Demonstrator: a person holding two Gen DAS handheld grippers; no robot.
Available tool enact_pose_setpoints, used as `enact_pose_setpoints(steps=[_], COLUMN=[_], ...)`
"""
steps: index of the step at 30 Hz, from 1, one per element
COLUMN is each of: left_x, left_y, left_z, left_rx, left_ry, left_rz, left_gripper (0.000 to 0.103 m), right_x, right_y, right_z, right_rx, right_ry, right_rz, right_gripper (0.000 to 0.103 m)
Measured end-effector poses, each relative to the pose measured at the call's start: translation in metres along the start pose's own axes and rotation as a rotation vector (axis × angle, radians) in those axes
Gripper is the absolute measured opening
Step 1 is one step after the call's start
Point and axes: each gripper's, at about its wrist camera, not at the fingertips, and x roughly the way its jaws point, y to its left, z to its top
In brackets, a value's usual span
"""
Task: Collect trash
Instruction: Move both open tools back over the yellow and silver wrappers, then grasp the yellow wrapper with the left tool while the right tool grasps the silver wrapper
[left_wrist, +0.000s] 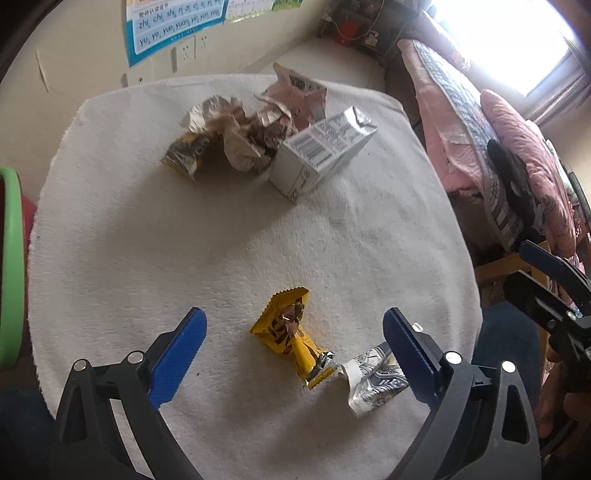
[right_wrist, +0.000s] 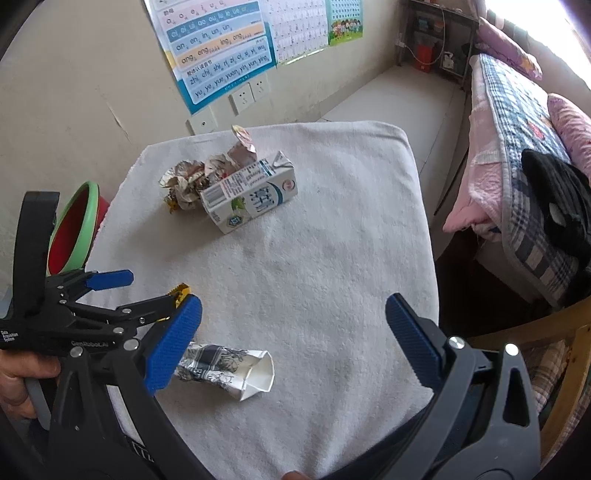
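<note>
The left gripper points steeply down at a white towel spread over the table, its blue jaws standing wide apart with nothing pressed between them. Straight between the two jaws, lying flat on the towel and touching neither, is a yellow candy wrapper, its torn silver end turned toward the gripper's right jaw. Just beside that end, near the right jaw and partly behind it, lies a crumpled black-and-white paper cup on its side. The right gripper also tilts down over the near edge of the towel, jaws spread wide and gripping nothing; in its view the paper cup sits low between them, close against the left jaw and well apart from the right one, its open white mouth facing right. From that camera the left gripper shows at the left edge, held by a hand, with a scrap of the yellow wrapper peeking out past its jaws. Farther up the towel, well apart from both grippers, rests a heap of trash: a white milk carton lying on its side, crumpled foil wrappers touching its left, and a pink torn packet behind. A green-rimmed red bin stands off the towel's left side.
</note>
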Motion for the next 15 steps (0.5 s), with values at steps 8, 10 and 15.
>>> enact_pose_setpoints(steps=[8, 10, 15], left_x=[0.028, 0.033, 0.031], left_y=[0.004, 0.005, 0.018], left_z=[-0.001, -0.002, -0.008], left_rx=[-0.014, -0.021, -0.056], left_ry=[0.085, 0.105, 0.104], left_rz=[-0.002, -0.005, -0.038], left_gripper=[0.057, 0.037, 0.025], right_x=[0.015, 0.02, 0.027], right_y=[-0.008, -0.006, 0.002], right_z=[-0.001, -0.002, -0.006], right_rx=[0.02, 0.012, -0.01], right_ry=[0.025, 0.035, 0.049], right_rz=[0.022, 0.028, 0.05], right_gripper=[0.098, 0.098, 0.098])
